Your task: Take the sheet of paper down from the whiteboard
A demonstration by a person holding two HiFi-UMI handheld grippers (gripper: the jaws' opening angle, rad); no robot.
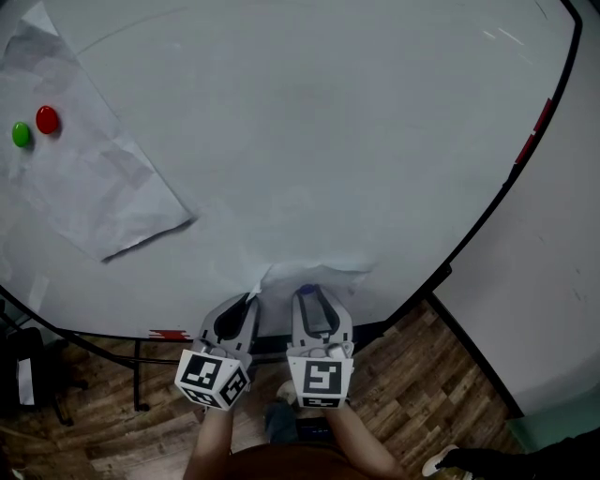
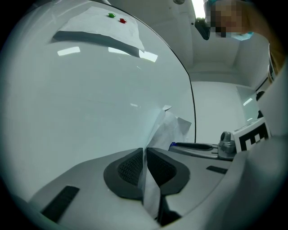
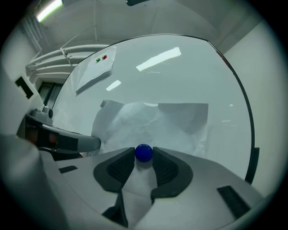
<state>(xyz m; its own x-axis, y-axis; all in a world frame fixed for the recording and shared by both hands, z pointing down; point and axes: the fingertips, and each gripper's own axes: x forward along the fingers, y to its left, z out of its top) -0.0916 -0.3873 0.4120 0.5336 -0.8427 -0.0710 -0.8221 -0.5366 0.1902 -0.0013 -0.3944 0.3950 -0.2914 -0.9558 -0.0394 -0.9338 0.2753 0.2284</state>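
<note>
This looks like an office or meeting room with a plain, utilitarian finish. A large glossy white whiteboard [image 1: 328, 141] with a thin black frame stands on a black metal stand [image 1: 139, 380] and fills most of the head view. Paper hangs on it under small round magnets: a creased white sheet [image 1: 84, 178] under a red magnet [image 1: 47, 119] and a green magnet [image 1: 21, 134], and a crumpled white sheet of paper [image 3: 171, 123] under a blue magnet [image 3: 143, 152]. Brown wood-pattern floor planks [image 1: 403, 394] meet a plain pale wall [image 1: 553, 281]. A long fluorescent tube lamp [image 3: 49, 10] and white pipes [image 3: 67, 50] run overhead.
</note>
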